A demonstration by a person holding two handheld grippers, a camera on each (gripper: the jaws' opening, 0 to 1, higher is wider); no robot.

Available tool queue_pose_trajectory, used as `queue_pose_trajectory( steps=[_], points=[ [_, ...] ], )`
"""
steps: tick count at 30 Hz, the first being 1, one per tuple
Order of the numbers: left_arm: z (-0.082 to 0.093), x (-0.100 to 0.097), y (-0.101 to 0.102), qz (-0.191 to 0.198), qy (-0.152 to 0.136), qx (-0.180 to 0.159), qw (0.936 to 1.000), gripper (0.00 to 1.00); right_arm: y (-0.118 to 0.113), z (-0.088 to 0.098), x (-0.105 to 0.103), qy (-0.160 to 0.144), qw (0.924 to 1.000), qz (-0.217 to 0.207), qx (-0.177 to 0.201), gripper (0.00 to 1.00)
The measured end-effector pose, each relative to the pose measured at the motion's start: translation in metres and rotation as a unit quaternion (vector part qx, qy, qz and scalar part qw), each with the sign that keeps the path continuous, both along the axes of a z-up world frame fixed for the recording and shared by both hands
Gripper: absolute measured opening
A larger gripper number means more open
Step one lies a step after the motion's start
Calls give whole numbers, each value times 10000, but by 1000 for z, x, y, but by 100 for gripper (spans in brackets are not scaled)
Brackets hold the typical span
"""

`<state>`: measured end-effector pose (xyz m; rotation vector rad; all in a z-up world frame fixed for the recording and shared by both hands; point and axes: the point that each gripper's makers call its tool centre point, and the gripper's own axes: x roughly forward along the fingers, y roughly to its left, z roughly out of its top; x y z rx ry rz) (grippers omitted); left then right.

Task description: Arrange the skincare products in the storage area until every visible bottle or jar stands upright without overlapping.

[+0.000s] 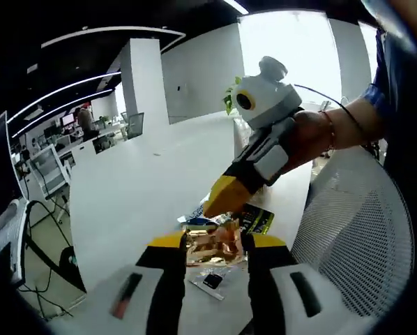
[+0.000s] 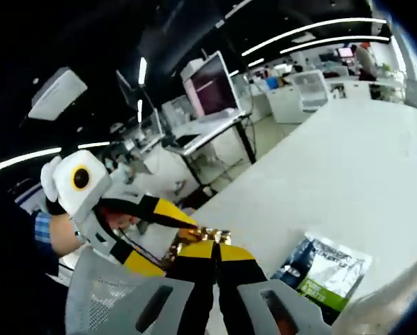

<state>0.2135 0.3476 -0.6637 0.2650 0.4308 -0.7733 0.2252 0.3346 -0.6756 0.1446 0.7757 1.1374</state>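
Observation:
A crinkled gold foil packet (image 1: 212, 246) sits between the yellow-tipped jaws of my left gripper (image 1: 216, 244), which press on it from both sides above the white table (image 1: 139, 181). My right gripper (image 1: 213, 205) comes in from the upper right, its jaws together at the packet's top edge. In the right gripper view, my right gripper (image 2: 216, 250) has its jaws nearly closed on the gold packet (image 2: 203, 235), while the left gripper (image 2: 175, 244) holds it from the left. No bottles or jars are in sight.
A green-and-black packet (image 2: 324, 268) lies flat on the table (image 2: 348, 160), and shows again as the green-and-black packet (image 1: 256, 220) behind the gold one. A small clear sachet (image 1: 212, 281) lies under my left jaws. A white mesh chair (image 1: 362, 223) stands at the table's edge.

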Motion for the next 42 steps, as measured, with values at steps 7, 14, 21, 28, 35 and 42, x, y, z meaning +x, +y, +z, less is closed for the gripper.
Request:
queue_pose_trajectory(
  steps=[7, 14, 21, 28, 35, 42],
  points=[
    [-25, -4, 17, 396, 490, 202, 9978, 31, -16, -19, 11, 23, 9976, -663, -208, 0],
    [-67, -12, 39, 1160, 1536, 2, 9813, 24, -1, -31, 15, -563, 9963, -238, -607, 0],
    [-85, 1, 42, 1924, 2852, -1229, 9309, 21, 25, -58, 21, -194, 9921, 326, -1193, 27],
    [-100, 17, 51, 2352, 3325, -1325, 9036, 13, 18, -84, 40, 104, 9853, 204, -1693, 25],
    [-111, 20, 42, 2418, 3712, -1450, 8847, 4, 22, -97, 30, 507, 9840, 266, -1690, 16],
    [-109, 21, 48, 2436, 3591, -1568, 8872, 1, 21, -92, 33, 417, 9863, 178, -1584, 15]
  ],
)
